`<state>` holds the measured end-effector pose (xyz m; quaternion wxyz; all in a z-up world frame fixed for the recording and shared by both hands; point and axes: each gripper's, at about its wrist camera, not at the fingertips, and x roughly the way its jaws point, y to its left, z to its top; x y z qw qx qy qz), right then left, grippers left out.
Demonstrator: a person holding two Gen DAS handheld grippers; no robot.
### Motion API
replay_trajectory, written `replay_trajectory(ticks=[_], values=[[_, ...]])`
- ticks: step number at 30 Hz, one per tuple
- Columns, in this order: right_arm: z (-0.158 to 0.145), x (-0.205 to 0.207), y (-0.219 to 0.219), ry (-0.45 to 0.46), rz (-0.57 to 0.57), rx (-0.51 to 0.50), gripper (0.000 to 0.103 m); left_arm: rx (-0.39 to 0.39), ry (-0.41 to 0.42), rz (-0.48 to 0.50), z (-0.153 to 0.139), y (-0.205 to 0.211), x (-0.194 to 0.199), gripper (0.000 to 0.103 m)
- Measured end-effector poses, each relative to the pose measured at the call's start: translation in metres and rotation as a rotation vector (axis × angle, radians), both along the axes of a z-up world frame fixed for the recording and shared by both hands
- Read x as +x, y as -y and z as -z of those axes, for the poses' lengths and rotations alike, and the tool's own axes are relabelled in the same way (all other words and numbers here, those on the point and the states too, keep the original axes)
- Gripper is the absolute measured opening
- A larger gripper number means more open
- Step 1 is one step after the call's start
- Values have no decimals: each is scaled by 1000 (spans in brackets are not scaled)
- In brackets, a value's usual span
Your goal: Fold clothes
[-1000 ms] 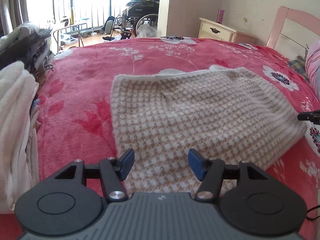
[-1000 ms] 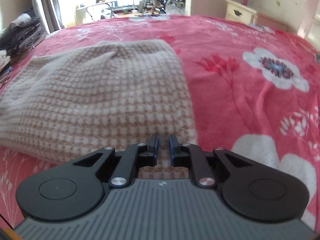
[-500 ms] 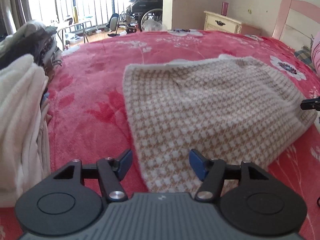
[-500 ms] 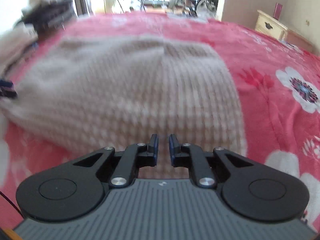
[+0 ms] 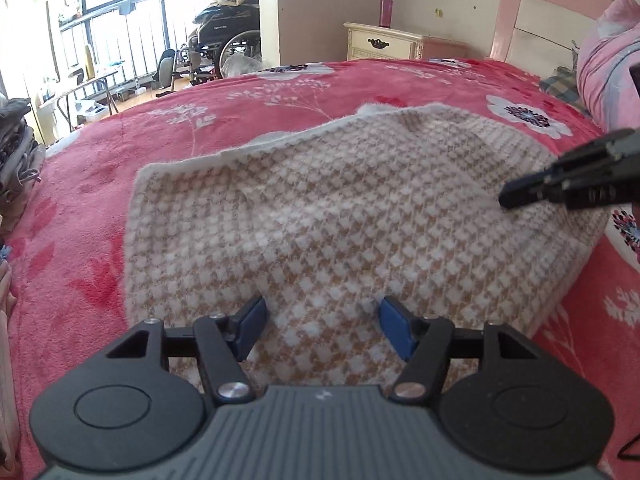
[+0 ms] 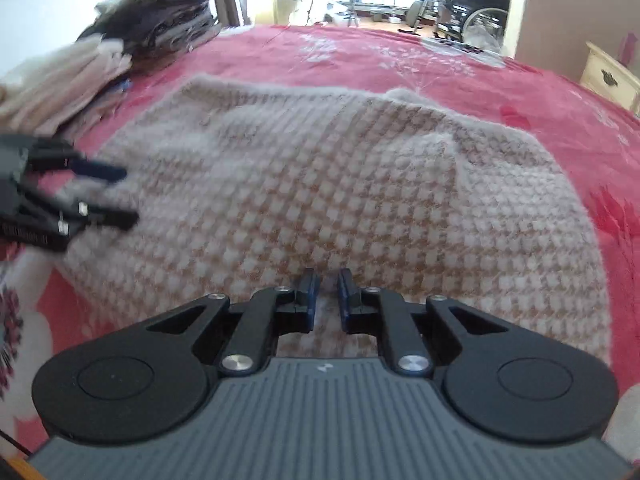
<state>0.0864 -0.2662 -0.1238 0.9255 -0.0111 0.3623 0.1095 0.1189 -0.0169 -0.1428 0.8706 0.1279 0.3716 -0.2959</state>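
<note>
At the bottom of the left wrist frame my left gripper (image 5: 322,322) hung with its blue pads spread wide, holding nothing, the near hem of the houndstooth knit garment (image 5: 340,216) lying directly under and ahead of it. In the right wrist frame my right gripper (image 6: 324,294) sat at the bottom centre with its pads drawn close, a narrow gap left between them; cloth showed behind that gap, but I could not tell whether any of it was pinched.

The garment lay flat on the red floral blanket (image 5: 240,100), filling the middle of both frames, its long axis running left to right across the left view. It looked doubled over already, though I could not say how many folds it carried. Both grippers met it from neighbouring edges: the right one's tip entered the left view at mid right, over the cloth's right end.

Farther off, a stack of folded clothes (image 6: 152,32) sat upper left in the right view.
</note>
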Motion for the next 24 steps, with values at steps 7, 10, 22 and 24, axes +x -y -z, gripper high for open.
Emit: replay_trajectory(ticks=[7, 10, 22, 24], values=[[1, 33, -6, 64, -72, -47, 11, -8, -10, -11, 0, -2, 0, 66], [-8, 44, -6, 69, -54, -24, 9, -9, -14, -12, -1, -3, 0, 66], [31, 100, -30, 44, -124, -54, 9, -21, -31, -37, -2, -4, 1, 66], [15, 105, -31, 27, -93, -33, 9, -31, -40, -45, -3, -5, 1, 66]])
